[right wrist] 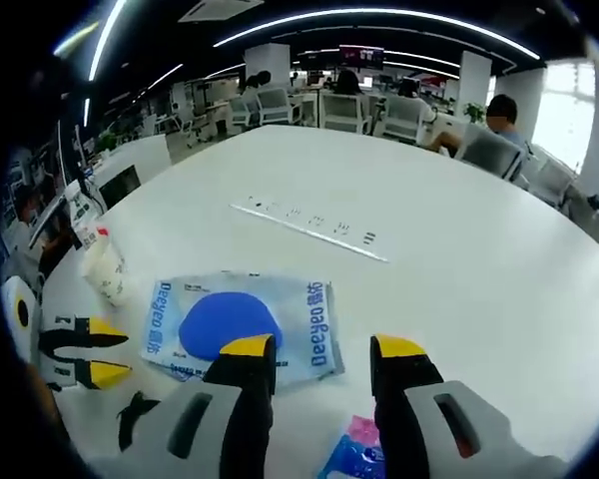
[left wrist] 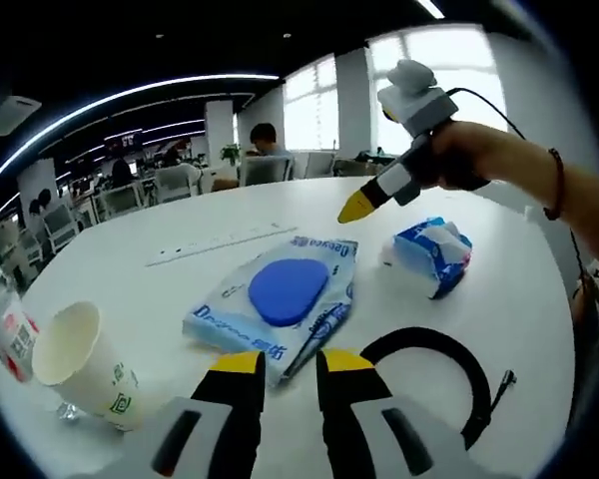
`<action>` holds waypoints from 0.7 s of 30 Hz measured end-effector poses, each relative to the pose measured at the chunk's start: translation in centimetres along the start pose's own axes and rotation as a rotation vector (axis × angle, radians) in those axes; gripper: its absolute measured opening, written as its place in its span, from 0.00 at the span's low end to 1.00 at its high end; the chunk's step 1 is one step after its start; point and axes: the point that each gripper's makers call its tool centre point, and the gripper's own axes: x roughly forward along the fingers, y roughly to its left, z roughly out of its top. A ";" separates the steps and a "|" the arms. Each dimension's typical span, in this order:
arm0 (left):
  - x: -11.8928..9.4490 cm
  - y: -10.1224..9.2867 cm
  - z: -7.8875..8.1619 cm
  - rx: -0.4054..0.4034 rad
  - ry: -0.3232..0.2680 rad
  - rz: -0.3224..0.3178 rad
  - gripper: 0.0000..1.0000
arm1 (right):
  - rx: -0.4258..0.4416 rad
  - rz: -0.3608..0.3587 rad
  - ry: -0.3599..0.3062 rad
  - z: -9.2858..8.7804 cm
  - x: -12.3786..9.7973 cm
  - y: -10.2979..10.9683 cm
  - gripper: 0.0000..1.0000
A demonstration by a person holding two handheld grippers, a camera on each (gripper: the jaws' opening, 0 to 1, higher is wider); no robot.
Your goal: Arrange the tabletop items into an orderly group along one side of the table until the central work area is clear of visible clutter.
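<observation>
A flat wet-wipes pack (left wrist: pixel 280 299) with a round blue lid lies mid-table, just beyond my left gripper (left wrist: pixel 293 361), which is open and holds nothing. To its right sits a blue-and-white tissue pack (left wrist: pixel 431 254). A paper cup (left wrist: pixel 80 361) leans at the left, beside a small red-labelled bottle (left wrist: pixel 8 337). A hand holds my right gripper (left wrist: pixel 357 208) in the air above the tissue pack. In the right gripper view my right gripper (right wrist: pixel 324 349) is open over the wipes pack (right wrist: pixel 235 324), the tissue pack (right wrist: pixel 354 454) is below it, and the left gripper (right wrist: pixel 105 351) is open at the left.
A white power strip (left wrist: pixel 220 242) lies across the table behind the packs, also the power strip (right wrist: pixel 309 228). A black cable loop (left wrist: pixel 429 374) lies near the table edge by my left gripper. The cup (right wrist: pixel 105 271) stands near the left rim. Office chairs and seated people are beyond the table.
</observation>
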 end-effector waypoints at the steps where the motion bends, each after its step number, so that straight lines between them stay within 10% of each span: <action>1: 0.1 -0.1 0.0 -0.004 0.000 0.001 0.19 | 0.000 0.000 0.006 -0.1 0.1 -0.1 0.37; 21: 1.1 0.4 -1.3 -0.171 0.076 0.009 0.19 | 0.125 0.038 0.092 -3.1 3.3 -0.8 0.36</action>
